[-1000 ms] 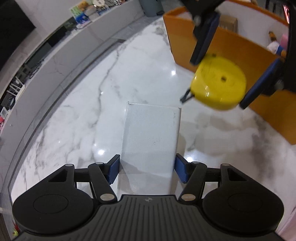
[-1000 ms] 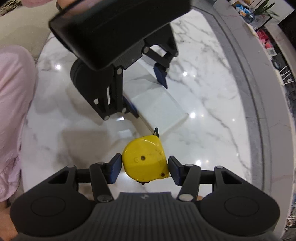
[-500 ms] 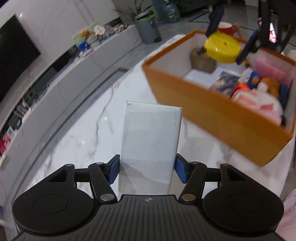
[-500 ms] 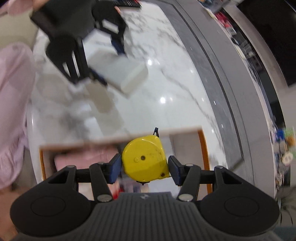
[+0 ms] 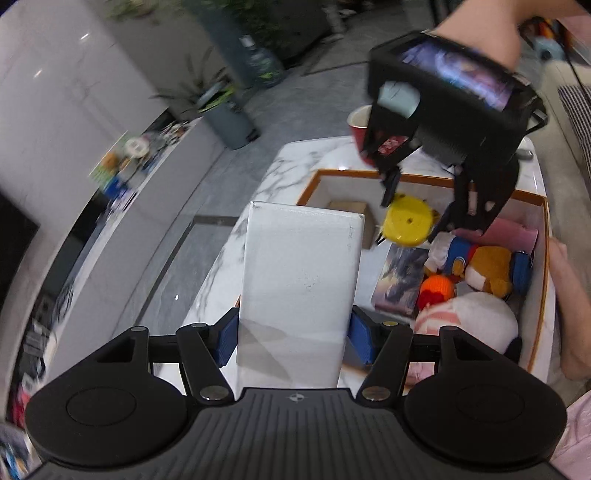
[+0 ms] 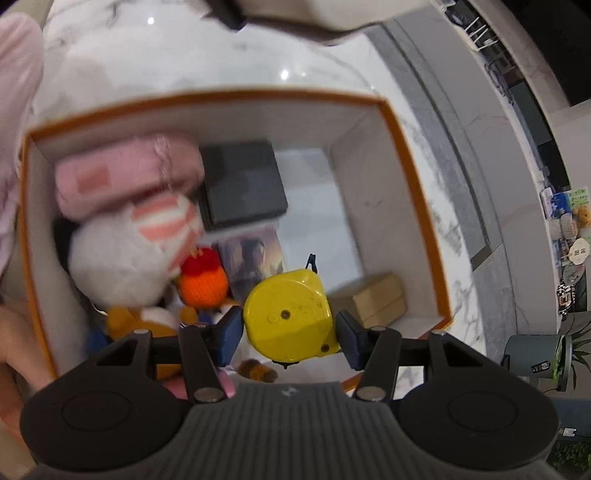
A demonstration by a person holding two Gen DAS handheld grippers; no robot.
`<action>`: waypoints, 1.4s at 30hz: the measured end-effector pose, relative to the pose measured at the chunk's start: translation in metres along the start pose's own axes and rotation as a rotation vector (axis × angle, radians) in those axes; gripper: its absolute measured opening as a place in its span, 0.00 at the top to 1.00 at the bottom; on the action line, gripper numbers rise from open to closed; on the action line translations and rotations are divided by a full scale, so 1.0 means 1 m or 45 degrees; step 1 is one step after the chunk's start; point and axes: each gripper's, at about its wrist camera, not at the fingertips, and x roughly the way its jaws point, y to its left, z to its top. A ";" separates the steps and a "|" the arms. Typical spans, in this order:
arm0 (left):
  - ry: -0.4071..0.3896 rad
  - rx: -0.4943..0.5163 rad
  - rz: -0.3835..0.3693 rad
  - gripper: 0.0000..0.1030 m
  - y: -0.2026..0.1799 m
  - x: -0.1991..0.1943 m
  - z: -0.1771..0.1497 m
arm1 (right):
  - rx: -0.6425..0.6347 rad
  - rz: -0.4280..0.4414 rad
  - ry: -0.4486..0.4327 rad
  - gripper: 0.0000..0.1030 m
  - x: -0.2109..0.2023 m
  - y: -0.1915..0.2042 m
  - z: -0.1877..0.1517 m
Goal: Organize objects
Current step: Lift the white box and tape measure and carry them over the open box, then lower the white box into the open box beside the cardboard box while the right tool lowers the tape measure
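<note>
My left gripper point(image 5: 293, 339) is shut on a flat white box point(image 5: 299, 284), held in the air at the near left of the orange-rimmed storage box point(image 5: 543, 291). My right gripper point(image 6: 290, 328) is shut on a yellow tape measure point(image 6: 290, 314) and hangs over the inside of that storage box point(image 6: 417, 192). In the left wrist view the right gripper point(image 5: 417, 218) and the tape measure point(image 5: 406, 221) show above the box's far end. The white box point(image 6: 332, 14) appears blurred at the top edge of the right wrist view.
Inside the storage box lie a white-and-pink plush point(image 6: 133, 251), an orange knitted toy point(image 6: 203, 284), a picture card point(image 6: 255, 254), a dark flat case point(image 6: 240, 184) and a small cardboard box point(image 6: 376, 299). A red cup point(image 5: 360, 122) stands behind it on the marble table point(image 5: 221, 280). A person's hand point(image 5: 569, 288) is beside the box's right wall.
Both grippers have travelled from the bare marble toward the storage box. The right one now hangs over its inside with the tape measure; the left has risen and swung toward it with the white box.
</note>
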 end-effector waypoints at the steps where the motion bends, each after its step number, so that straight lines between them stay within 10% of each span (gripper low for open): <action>1: 0.013 0.042 -0.014 0.31 -0.003 0.008 0.004 | -0.001 0.001 0.004 0.45 0.007 -0.001 -0.001; 21: 0.064 0.459 -0.081 0.32 -0.032 0.122 0.026 | -0.021 0.092 0.075 0.44 0.062 -0.003 -0.016; 42: 0.256 0.692 -0.164 0.32 -0.046 0.198 0.015 | 0.220 -0.014 -0.175 0.31 0.028 -0.009 -0.040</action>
